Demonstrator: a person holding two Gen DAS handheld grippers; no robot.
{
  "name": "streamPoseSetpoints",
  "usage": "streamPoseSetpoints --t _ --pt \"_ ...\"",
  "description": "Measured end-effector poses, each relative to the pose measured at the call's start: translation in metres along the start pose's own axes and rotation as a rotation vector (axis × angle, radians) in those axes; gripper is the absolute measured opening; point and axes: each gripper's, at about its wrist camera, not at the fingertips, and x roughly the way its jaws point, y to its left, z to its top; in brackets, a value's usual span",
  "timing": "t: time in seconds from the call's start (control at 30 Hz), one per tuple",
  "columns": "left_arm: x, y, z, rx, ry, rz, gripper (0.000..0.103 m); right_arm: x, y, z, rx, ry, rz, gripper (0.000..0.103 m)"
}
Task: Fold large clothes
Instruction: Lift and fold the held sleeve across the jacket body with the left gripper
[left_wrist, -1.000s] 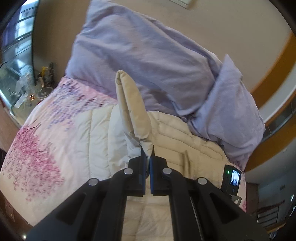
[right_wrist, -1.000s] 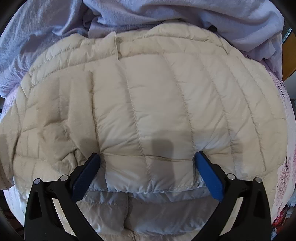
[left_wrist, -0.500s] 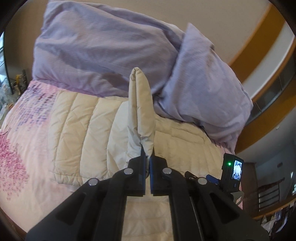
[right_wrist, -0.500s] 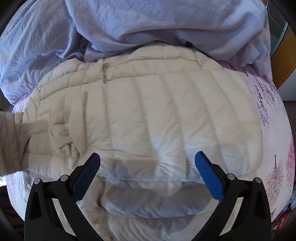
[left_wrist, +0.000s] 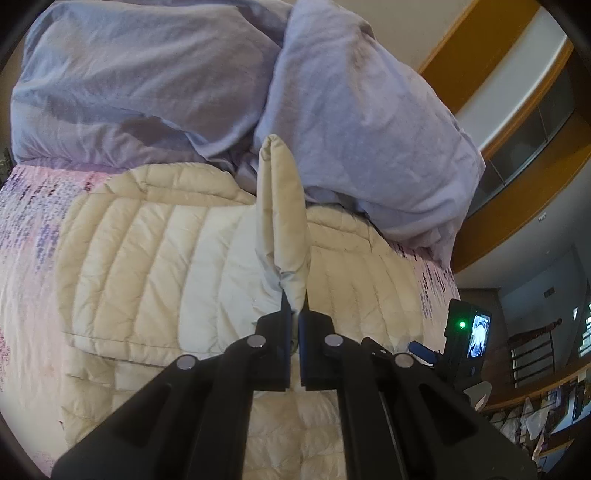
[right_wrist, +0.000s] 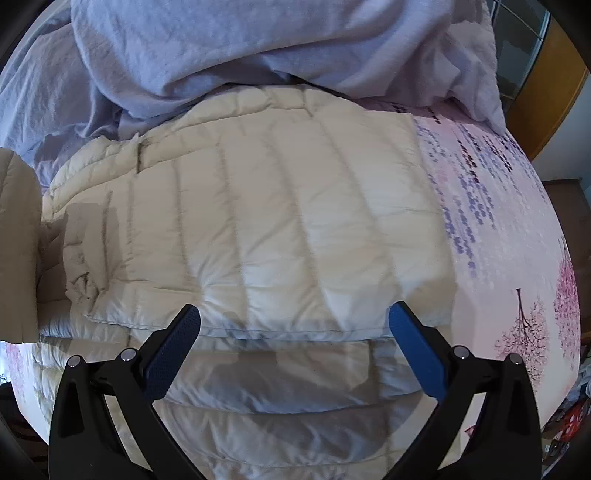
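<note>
Cream quilted down jacket (right_wrist: 280, 229) on bed: left gripper (left_wrist: 294, 314) pinching sleeve (left_wrist: 282, 218) at 12 o'clock, likely for folding inward; right gripper (right_wrist: 295, 325) spread wide, empty.

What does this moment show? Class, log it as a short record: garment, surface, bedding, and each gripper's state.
garment: cream quilted down jacket, lying partly folded in layers
surface: bed with pink blossom-print sheet
bedding: lilac pillows at the jacket's far edge
left gripper: shut on a raised sleeve of the jacket
right gripper: open, holding nothing, above the jacket's near folded edge
</note>
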Motion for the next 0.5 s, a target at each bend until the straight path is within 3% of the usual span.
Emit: streamPoseSetpoints --t 0.5 --pt "0.047 -0.037 -0.01 0.046 0.088 -0.03 0.003 0.001 -0.024 0.004 0.016 -0.011 -0.028 0.102"
